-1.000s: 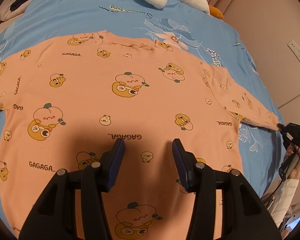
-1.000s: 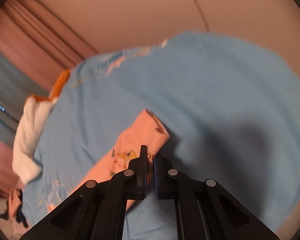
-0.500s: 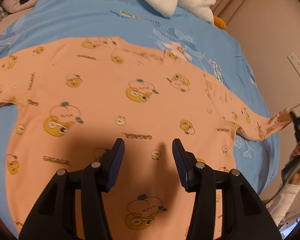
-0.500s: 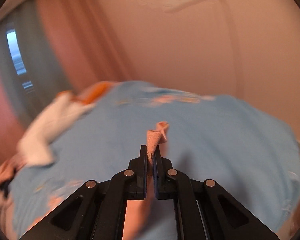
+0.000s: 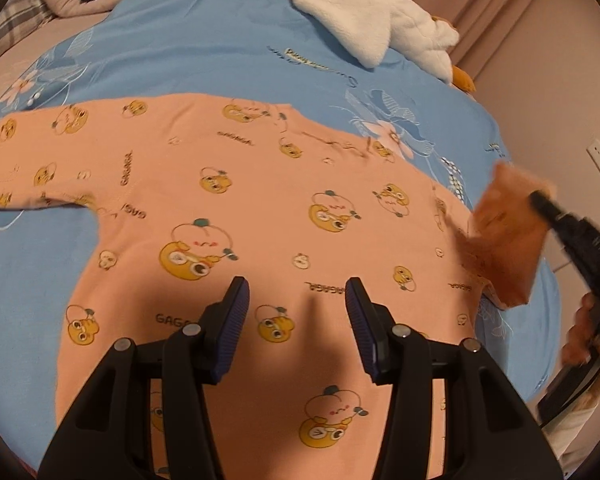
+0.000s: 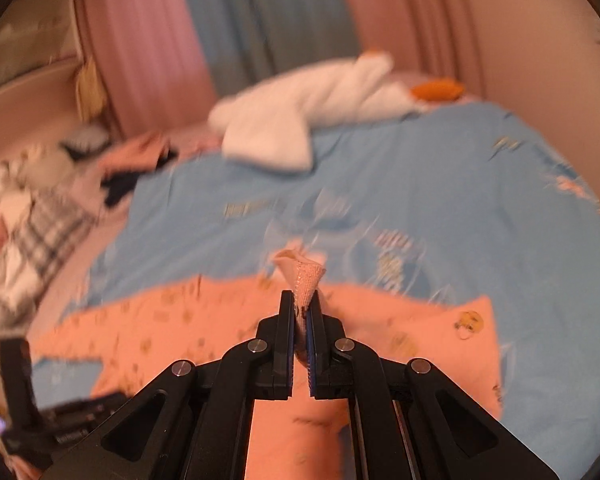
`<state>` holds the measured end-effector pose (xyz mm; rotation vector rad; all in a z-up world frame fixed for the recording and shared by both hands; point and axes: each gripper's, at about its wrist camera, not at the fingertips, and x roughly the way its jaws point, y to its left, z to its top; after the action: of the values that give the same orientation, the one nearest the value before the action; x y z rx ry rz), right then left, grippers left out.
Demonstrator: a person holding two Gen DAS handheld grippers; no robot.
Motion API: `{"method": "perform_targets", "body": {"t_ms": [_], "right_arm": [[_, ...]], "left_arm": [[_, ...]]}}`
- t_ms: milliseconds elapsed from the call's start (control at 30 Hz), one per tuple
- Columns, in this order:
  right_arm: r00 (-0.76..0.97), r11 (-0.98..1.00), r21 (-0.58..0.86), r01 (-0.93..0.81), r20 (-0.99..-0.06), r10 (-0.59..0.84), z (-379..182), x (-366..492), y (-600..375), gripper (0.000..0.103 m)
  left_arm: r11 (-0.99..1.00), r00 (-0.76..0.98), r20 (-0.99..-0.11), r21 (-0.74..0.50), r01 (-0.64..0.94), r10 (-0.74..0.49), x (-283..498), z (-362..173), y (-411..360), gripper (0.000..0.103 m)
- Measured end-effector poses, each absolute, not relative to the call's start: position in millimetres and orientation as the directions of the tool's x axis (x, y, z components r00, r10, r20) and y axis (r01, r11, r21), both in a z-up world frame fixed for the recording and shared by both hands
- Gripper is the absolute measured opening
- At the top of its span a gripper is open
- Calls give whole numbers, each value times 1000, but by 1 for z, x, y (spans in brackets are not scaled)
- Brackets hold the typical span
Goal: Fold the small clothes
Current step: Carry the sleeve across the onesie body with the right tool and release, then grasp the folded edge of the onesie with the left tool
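Spread flat, print side up, across the middle of the left wrist view: peach shirt (image 5: 260,208), laid on the blue bedsheet (image 5: 204,40) so that the folds can be made against a smooth surface. Left sleeve (image 5: 24,168) stretched out toward the left edge of the frame, not yet folded. Right sleeve (image 5: 504,236) lifted clear of the sheet at the right edge, blurred with motion, its cuff (image 6: 302,276) clamped between the closed jaws of the right gripper (image 6: 300,312) at the centre of the right wrist view; pinched at the very end, probably so the whole sleeve trails and can be carried over the shirt body as one flap. Left gripper (image 5: 296,312) at lower centre, jaws standing apart with nothing between them, poised above the lower part of the shirt, likely ready to pin the body or take the hem while the sleeve comes across. White plush toy (image 5: 372,28) pushed to the upper right, well apart from the shirt and out of the folding area.
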<state>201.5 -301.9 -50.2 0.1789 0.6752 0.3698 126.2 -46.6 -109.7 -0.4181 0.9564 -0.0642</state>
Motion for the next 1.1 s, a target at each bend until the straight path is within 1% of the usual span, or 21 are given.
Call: {"method": "perform_targets", "body": {"t_ms": [100, 200, 367, 500, 567, 600, 633, 667, 700, 733, 767, 867, 933, 967, 1033, 1100], "right_arm": [[649, 911, 281, -301, -639, 412, -66, 204, -281, 5], [608, 918, 243, -315, -691, 391, -81, 207, -262, 5], [570, 920, 217, -327, -731, 375, -94, 205, -243, 5], [515, 914, 237, -330, -766, 385, -104, 207, -238, 5], [490, 911, 250, -329, -779, 391, -107, 209, -237, 8], [479, 905, 263, -335, -779, 404, -107, 209, -237, 13], [477, 902, 271, -337, -777, 411, -106, 208, -237, 23], [480, 900, 276, -338, -772, 417, -104, 207, -239, 31], [492, 899, 280, -336, -762, 421, -100, 205, -241, 48], [503, 897, 285, -337, -751, 428, -97, 203, -243, 59], [512, 893, 292, -341, -739, 437, -94, 201, -246, 60], [525, 880, 319, -353, -711, 468, -82, 197, -258, 61], [567, 888, 312, -339, -685, 457, -73, 195, -273, 62], [590, 895, 309, -321, -674, 445, -69, 194, -281, 64], [640, 909, 329, -255, -648, 414, -65, 196, -305, 73], [669, 913, 368, -177, -636, 386, -67, 200, -329, 74]], "left_arm": [[916, 578, -785, -373, -151, -224, 125, -113, -43, 49], [915, 574, -789, -370, -158, -220, 125, -114, -43, 49], [918, 568, -794, -364, -157, -217, 125, -115, -45, 50], [920, 564, -797, -360, -154, -217, 126, -116, -46, 50], [919, 561, -798, -362, -155, -220, 129, -118, -47, 51], [918, 559, -799, -364, -155, -222, 130, -118, -48, 51], [917, 557, -799, -367, -155, -225, 131, -118, -48, 51], [917, 554, -800, -369, -154, -229, 132, -119, -48, 51], [917, 551, -802, -369, -153, -231, 133, -119, -49, 52], [918, 548, -804, -367, -152, -231, 134, -119, -50, 55], [919, 547, -805, -364, -149, -230, 134, -119, -52, 57], [925, 548, -804, -356, -133, -231, 138, -116, -57, 60], [924, 550, -799, -362, -121, -241, 142, -112, -63, 62], [923, 552, -795, -369, -112, -251, 144, -111, -66, 63], [916, 556, -780, -393, -77, -288, 149, -107, -75, 66], [908, 555, -764, -418, -38, -329, 157, -107, -86, 67]]}}
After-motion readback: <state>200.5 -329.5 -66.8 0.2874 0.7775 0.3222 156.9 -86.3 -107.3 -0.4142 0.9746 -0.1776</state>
